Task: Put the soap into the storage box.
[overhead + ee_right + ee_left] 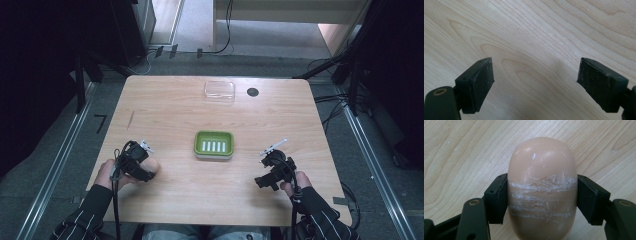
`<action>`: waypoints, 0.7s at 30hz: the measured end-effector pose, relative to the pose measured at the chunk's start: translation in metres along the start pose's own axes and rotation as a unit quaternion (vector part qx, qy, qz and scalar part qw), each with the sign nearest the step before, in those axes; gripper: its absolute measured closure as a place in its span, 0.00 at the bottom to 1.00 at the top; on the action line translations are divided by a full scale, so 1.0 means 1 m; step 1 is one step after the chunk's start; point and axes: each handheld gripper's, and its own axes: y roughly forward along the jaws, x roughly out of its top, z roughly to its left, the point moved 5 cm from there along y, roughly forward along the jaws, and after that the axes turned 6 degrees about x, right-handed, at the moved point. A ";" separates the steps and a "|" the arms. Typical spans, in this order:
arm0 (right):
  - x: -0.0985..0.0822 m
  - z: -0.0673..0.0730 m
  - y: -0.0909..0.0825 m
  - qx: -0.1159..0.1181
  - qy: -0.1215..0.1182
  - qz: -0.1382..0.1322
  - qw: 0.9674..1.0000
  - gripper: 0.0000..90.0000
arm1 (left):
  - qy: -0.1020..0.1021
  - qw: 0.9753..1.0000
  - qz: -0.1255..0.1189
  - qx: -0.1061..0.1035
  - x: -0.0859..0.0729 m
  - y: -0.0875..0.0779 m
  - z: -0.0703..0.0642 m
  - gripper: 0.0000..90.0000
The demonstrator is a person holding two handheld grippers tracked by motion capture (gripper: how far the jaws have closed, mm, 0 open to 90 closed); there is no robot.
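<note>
high view / left tongs (pixel 146 146): near the bench's left front, in the person's left hand; a peach-coloured lump shows just under them, read as the soap.
high view / soap dish (pixel 214 144): green, slotted, mid-bench, empty; it lies to the right of the left tongs and slightly farther from the person.
high view / right tongs (pixel 273 147): near the right front, over bare wood, holding nothing.
high view / which hand is nearer: both tongs sit about as far from the dish, one on each side; the left carries the load, so the move is its own, a rightward carry.
high view / clear lid (pixel 219 91): at the far edge beside a dark round spot (pixel 253 92), well apart from everything else.
left gripper view / bar of soap (pixel 542 187): oval, peach, with white scuff bands across its middle; both pads (pixel 499 197) press its two long flanks.
left gripper view / long axis: runs straight away from the tongs, along the jaws, with the far end sticking out past the pads.
left gripper view / height: cannot tell whether the soap rests on the bench (pixel 461 157) or hangs just above it.
right gripper view / right tongs (pixel 535 75): jaws spread wide, only wood grain between them.
judgement / next: lift and swing right, laying the long axis along the dish.
</note>
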 end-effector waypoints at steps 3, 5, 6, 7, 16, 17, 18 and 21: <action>0.000 0.000 0.000 0.000 0.000 0.000 1.000 0.16 | 0.004 1.000 -0.003 0.001 0.001 -0.001 -0.002 0.38; 0.000 0.000 0.000 0.000 0.000 0.000 1.000 0.16 | 0.006 1.000 -0.003 0.000 0.002 -0.002 -0.004 0.38; 0.000 0.000 0.000 0.000 0.000 0.000 1.000 0.16 | 0.010 1.000 -0.004 -0.001 0.003 -0.003 -0.004 0.38; 0.000 0.000 0.000 0.000 0.000 0.000 1.000 0.16 | 0.010 1.000 -0.005 -0.001 0.004 -0.003 -0.005 0.38; 0.000 0.000 0.000 0.000 0.001 0.000 1.000 0.16 | 0.022 1.000 -0.009 -0.003 0.010 -0.008 -0.012 0.38; 0.000 0.000 0.000 0.000 0.001 0.001 1.000 0.16 | 0.024 1.000 -0.012 -0.003 0.012 -0.008 -0.013 0.38; 0.000 0.000 0.000 0.000 0.002 0.001 1.000 0.16 | 0.024 1.000 -0.012 -0.003 0.013 -0.009 -0.014 0.38; 0.000 0.000 0.000 -0.001 0.000 0.001 1.000 0.16 | 0.030 0.999 -0.014 -0.003 0.016 -0.010 -0.015 0.38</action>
